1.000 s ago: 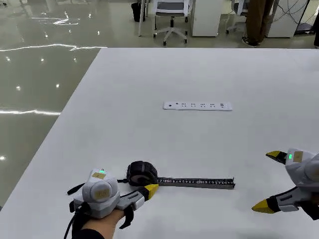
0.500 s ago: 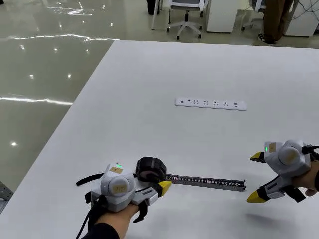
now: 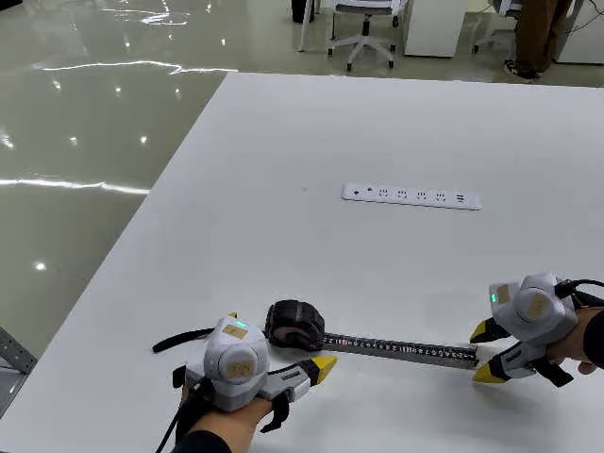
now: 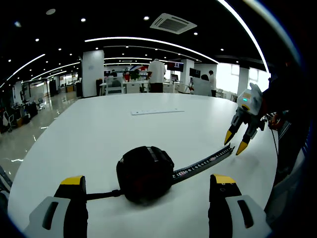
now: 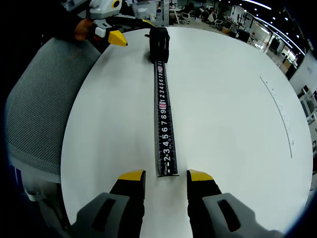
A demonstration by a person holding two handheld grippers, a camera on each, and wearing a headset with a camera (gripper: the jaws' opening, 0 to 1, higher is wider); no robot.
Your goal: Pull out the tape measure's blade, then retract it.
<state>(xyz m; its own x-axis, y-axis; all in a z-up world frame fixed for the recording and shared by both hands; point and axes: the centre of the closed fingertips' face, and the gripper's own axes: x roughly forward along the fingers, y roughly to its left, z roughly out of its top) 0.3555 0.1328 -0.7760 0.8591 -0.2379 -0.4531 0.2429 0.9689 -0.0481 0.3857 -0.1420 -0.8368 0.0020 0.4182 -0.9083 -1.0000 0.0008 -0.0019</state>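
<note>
Tape measure (image 3: 295,324): one, lying on the white desk (image 3: 283,170) near its front edge.
- Case: black, rounded, matte. One thin black strap (image 3: 179,338) trails from it across the desk top.
- Blade (image 3: 401,350): one, drawn out flat on the desk in a straight line from the case. It is a dark, narrow band printed with pale numerals; in the right gripper view they read 2 to 9 from its free end, and the 10 mark is in red.

Tongs: two, each with a pale grey body and two yellow-tipped jaws, four tips in all.
- Left tongs (image 4: 148,179): jaws spread wide. The case sits between and just ahead of the tips, with a gap on each side. Not gripping.
- Right tongs (image 5: 166,175): jaws set narrowly apart and holding nothing. The blade's free end lies in the gap between the two tips, with desk top showing on either side. In the head view these tongs stand at the blade's far end, well apart from the case.

Other items:
- One white power strip (image 3: 411,196), long and flat, with a row of sockets. It lies farther back on the desk, well apart from the tape measure.
- Desk top is smooth, matte and white.
- Floor (image 3: 85,142) beyond the desk's left edge is glossy and reflects ceiling lights.
- One office chair (image 3: 363,24) stands behind the desk.
</note>
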